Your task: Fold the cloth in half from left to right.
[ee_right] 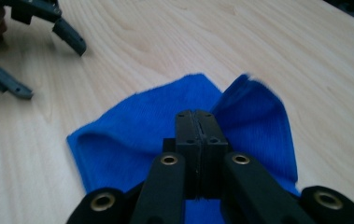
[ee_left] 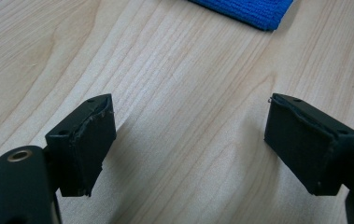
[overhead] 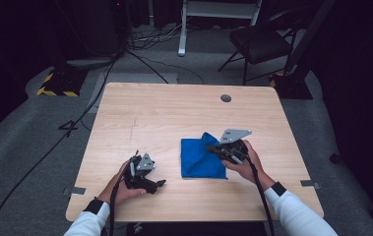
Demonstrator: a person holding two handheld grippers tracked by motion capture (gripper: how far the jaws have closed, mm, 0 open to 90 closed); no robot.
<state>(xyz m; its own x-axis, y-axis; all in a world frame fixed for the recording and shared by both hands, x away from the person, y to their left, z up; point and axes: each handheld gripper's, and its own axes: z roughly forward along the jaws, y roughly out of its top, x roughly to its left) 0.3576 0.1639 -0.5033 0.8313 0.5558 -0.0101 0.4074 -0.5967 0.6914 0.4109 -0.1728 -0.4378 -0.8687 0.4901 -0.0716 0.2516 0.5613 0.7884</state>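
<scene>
A blue cloth (overhead: 198, 158) lies folded on the wooden table (overhead: 164, 108), right of centre. My right gripper (overhead: 211, 147) reaches over it from the right and is shut on a pinched-up fold; in the right gripper view the cloth (ee_right: 128, 126) rises in two flaps that meet at the closed tips of the gripper (ee_right: 196, 116). My left gripper (overhead: 157, 185) rests low near the table's front left, open, with bare wood between its jaws (ee_left: 188, 140). A corner of the cloth (ee_left: 244, 9) lies ahead of it. The left gripper (ee_right: 39, 60) also appears far off in the right gripper view.
A round cable hole (overhead: 226, 98) sits near the table's far edge. Beyond the table stand a black chair (overhead: 258, 42), a white stand leg (overhead: 182, 39), floor cables (overhead: 139, 59) and a yellow-and-black striped base (overhead: 56, 84).
</scene>
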